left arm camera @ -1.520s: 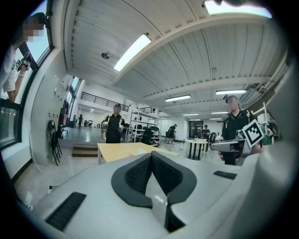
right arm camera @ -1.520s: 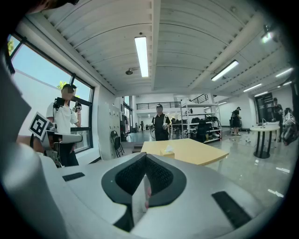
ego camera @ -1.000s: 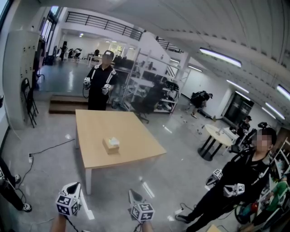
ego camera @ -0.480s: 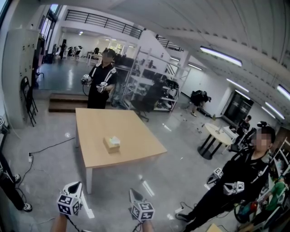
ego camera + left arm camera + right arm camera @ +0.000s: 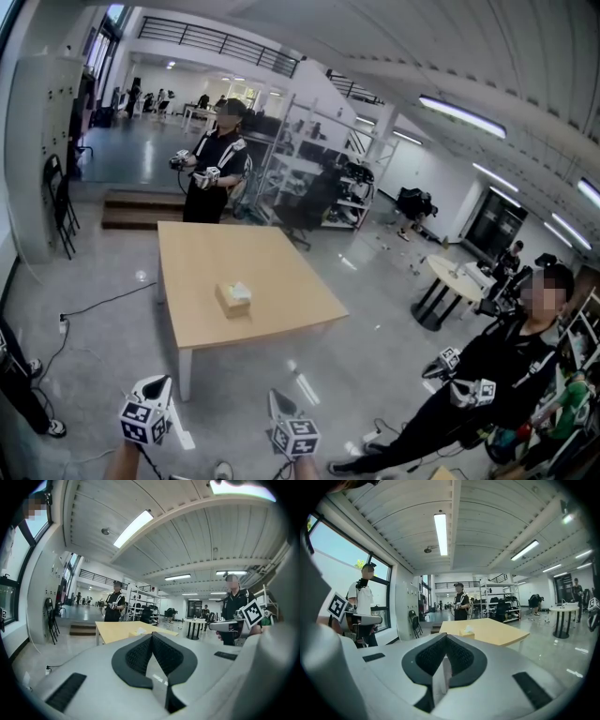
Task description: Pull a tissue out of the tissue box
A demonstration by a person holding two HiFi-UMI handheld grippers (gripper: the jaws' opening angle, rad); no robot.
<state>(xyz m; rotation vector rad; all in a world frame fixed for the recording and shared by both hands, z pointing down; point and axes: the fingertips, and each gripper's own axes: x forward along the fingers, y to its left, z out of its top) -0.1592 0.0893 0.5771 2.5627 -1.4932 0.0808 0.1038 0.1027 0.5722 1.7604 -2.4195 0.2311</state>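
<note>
Tissue box (image 5: 232, 298) at the middle of a table (image 5: 202, 258). Short of the table, left gripper (image 5: 163, 380) and right gripper (image 5: 274, 395) hover, fingers (image 5: 137, 656) pressed together, empty.

The right tool (image 5: 446, 641) fills the lower part of the view. Its two dark ribbed jaws are closed together with nothing between them. Ahead of its tip and slightly to the right, well apart from it, stands a pale wooden worktop (image 5: 499, 633). On the worktop sits the tissue box (image 5: 466, 632), with a white tissue (image 5: 468, 627) sticking up from its top. Beyond the far side of the worktop stands a person in dark clothes (image 5: 461, 603). Near the tool's left, another person (image 5: 364, 597) holds a device bearing a square-marker cube (image 5: 337, 605). Far to the tool's right stands a round table (image 5: 563, 608).
</note>
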